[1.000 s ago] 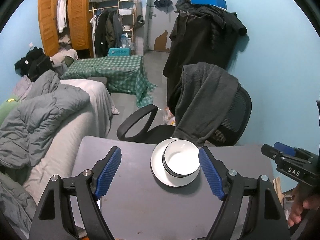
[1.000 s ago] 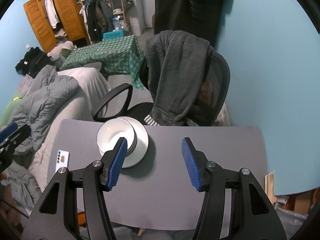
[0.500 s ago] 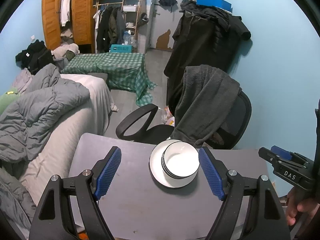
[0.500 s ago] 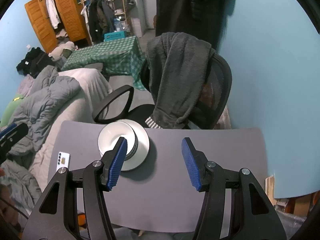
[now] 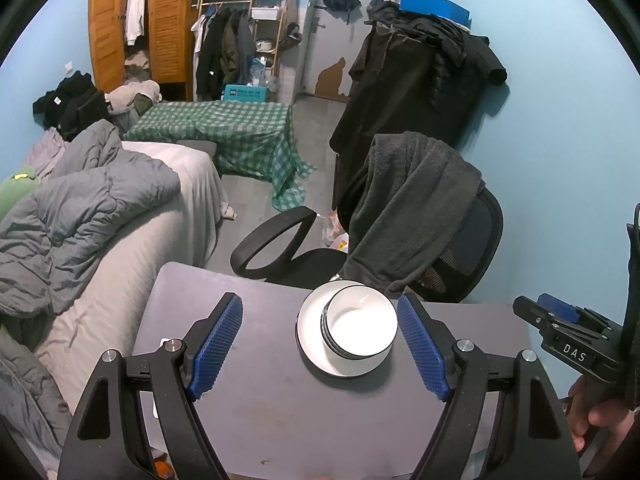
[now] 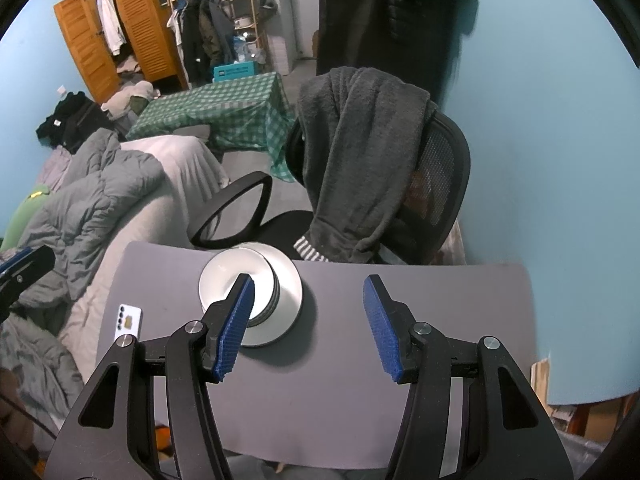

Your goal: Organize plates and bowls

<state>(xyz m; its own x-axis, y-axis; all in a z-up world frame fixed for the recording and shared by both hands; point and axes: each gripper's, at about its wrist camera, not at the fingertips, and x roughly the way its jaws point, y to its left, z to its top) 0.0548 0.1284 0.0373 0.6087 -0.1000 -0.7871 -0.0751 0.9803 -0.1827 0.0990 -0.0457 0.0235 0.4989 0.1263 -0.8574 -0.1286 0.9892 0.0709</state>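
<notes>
Blue walls, a rumpled bed and a chair draped with a dark sweater surround the grey table (image 5: 260, 392) that fills the lower half of the left wrist view. Bowls (image 5: 359, 330) sit stacked on a white plate (image 5: 310, 340) just right of the frame's centre, near the table's far edge. The left gripper (image 5: 319, 346) hangs above them with its blue pads wide apart and nothing between them; the stack shows in the gap, close to the right pad. Compared with a second ago the stack sits slightly lower and smaller in the frame and more of the room shows above it, so this gripper seems to have drawn back a little. At the right edge the right gripper (image 5: 560, 322) juts in, with part of the person's hand (image 5: 592, 420) beneath it.

From the right wrist view the same table (image 6: 360, 380) spreads across the lower frame. The plate (image 6: 290, 284) and the bowls (image 6: 224, 276) lie left of centre, partly hidden behind the left pad. The right gripper (image 6: 310, 326) stands about half open and empty, much as it stood a second ago. A phone (image 6: 127, 320) lies at the table's left edge.

With the dishes nested in one pile and both tools free of them, the tidying looks finished or nearly so.
</notes>
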